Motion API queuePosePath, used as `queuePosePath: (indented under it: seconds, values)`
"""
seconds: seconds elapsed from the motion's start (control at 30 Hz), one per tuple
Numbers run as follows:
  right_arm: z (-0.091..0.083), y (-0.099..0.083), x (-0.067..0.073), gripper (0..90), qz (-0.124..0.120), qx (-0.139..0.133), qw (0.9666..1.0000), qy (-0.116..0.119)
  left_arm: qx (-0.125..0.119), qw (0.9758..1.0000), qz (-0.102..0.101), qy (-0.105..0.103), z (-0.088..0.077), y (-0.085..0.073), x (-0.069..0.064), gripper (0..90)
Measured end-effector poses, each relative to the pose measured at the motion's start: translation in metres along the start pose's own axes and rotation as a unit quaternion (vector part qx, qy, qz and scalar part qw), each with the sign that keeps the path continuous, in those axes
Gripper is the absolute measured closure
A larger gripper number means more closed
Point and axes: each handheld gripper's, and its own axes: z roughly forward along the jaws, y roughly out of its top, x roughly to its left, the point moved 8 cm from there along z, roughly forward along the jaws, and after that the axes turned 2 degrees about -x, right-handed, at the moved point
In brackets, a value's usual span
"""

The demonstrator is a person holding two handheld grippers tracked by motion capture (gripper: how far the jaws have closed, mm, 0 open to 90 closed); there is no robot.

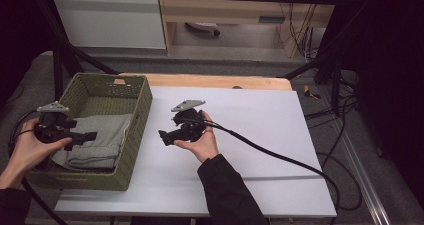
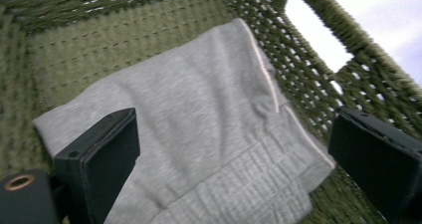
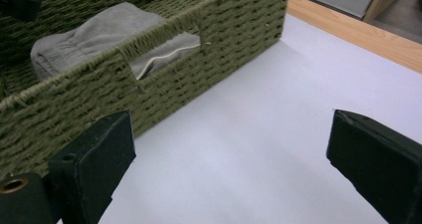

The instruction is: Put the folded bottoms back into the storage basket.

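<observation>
One woven green basket (image 1: 136, 116) stands at the left edge of the white counter (image 1: 250, 135), and one folded grey garment (image 1: 100, 137) lies flat on its floor. Two hand-held grippers are present, one per hand.

The left gripper (image 1: 82, 136) is held in the person's left hand (image 1: 27, 150) over the near left part of the basket, pointing across it above the garment. In the left gripper view its two black jaws stand wide apart, empty, with the garment (image 2: 199, 134) spread below and between them; contact with the cloth cannot be confirmed. The basket's wall (image 2: 308, 69), with one rectangular handle opening (image 2: 316, 32), rises beyond the garment.

The right gripper (image 1: 166, 136) rests in the person's right hand (image 1: 202, 140) above the bare counter, just to the right of the basket and pointing toward it. In the right gripper view its jaws are likewise spread wide and hold nothing; the white counter (image 3: 239, 149) lies between them. The basket's side wall (image 3: 164, 79) stands ahead, and the garment (image 3: 99, 32) shows over the rim and through the handle opening (image 3: 166, 57). One black cable (image 1: 280, 157) trails from the right gripper across the counter.
</observation>
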Motion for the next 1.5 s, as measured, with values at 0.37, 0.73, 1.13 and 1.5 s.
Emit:
queuePosePath:
  seconds: [0.37, 0.73, 1.13, 1.5]
  values:
    - [-0.03, -0.019, -0.033, 5.2, 0.019, -0.003, 0.9997, -0.011, -0.003, 0.9996, 0.018, -0.022, 0.009, 0.008, -0.024, 6.3]
    - [-0.054, -0.042, -0.062, 3.9, 0.031, 0.006, 0.9992, -0.023, -0.004, 0.9983, 0.042, -0.04, 0.014, 0.016, -0.05, 6.4]
    - [-0.08, -0.062, -0.087, 2.7, 0.045, 0.017, 0.9981, -0.038, -0.002, 0.9972, 0.055, -0.051, 0.025, 0.022, -0.073, 6.4]
    - [-0.099, -0.085, -0.111, 2.1, 0.052, 0.021, 0.9971, -0.051, -0.001, 0.9959, 0.062, -0.066, 0.037, 0.021, -0.092, 6.3]
